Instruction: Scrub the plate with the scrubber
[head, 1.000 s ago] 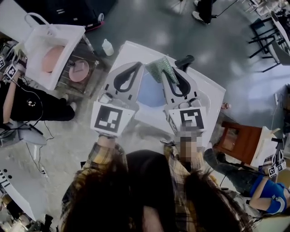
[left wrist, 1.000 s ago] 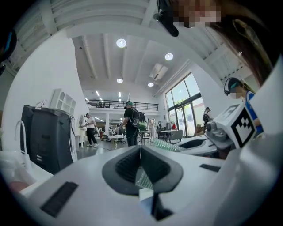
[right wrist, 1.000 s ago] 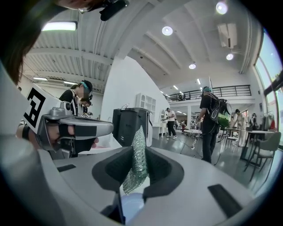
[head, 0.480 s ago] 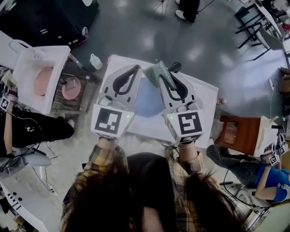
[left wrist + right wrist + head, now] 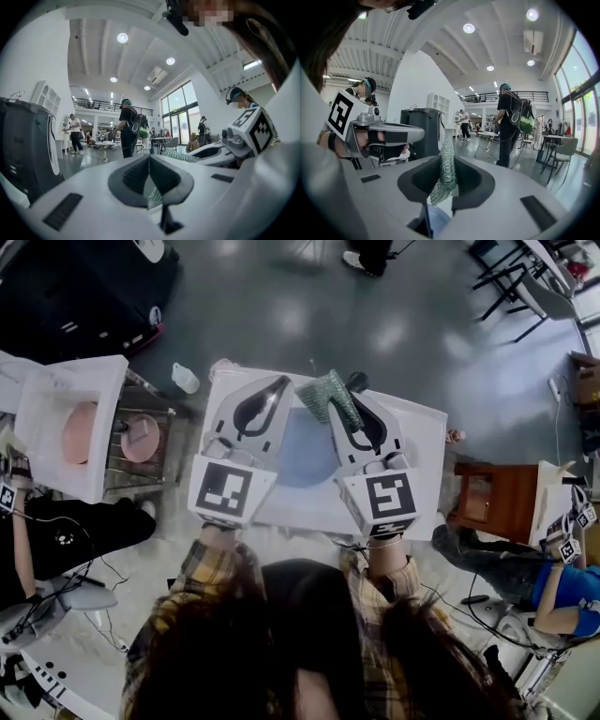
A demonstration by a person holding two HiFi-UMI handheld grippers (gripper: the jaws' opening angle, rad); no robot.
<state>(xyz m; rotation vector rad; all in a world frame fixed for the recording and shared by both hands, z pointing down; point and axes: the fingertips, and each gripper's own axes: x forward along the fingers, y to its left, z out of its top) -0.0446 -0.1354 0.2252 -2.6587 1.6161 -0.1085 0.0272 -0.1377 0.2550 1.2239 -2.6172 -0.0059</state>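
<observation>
Left gripper point(image 5: 149, 161): jaws closed together | Right gripper point(image 5: 446, 161): clamped on green scrubber point(image 5: 328, 397) | Blue plate point(image 5: 305, 451): on white counter point(image 5: 422, 456) | White tub point(image 5: 94, 385): holds pink dish point(image 5: 80, 432)

I hold two grippers, one per hand: the left gripper point(image 5: 281, 382) and the right gripper point(image 5: 351, 399). Each carries one marker cube, so two in all, the left cube point(image 5: 225, 488) and the right cube point(image 5: 389, 498). There is one scrubber point(image 5: 326, 395), one blue plate point(image 5: 305, 451) and one white table point(image 5: 422, 432). At nine o'clock from the table I count two more plates: one pink plate point(image 5: 80, 432) in the single basin point(image 5: 103, 381), and a second pink plate point(image 5: 139, 439) on the single rack point(image 5: 150, 470). One bottle point(image 5: 185, 379) stands at ten o'clock. Three other people show: one person point(image 5: 66, 535) at eight o'clock, another point(image 5: 562, 587) at four, and a third point(image 5: 366, 257) at twelve.
</observation>
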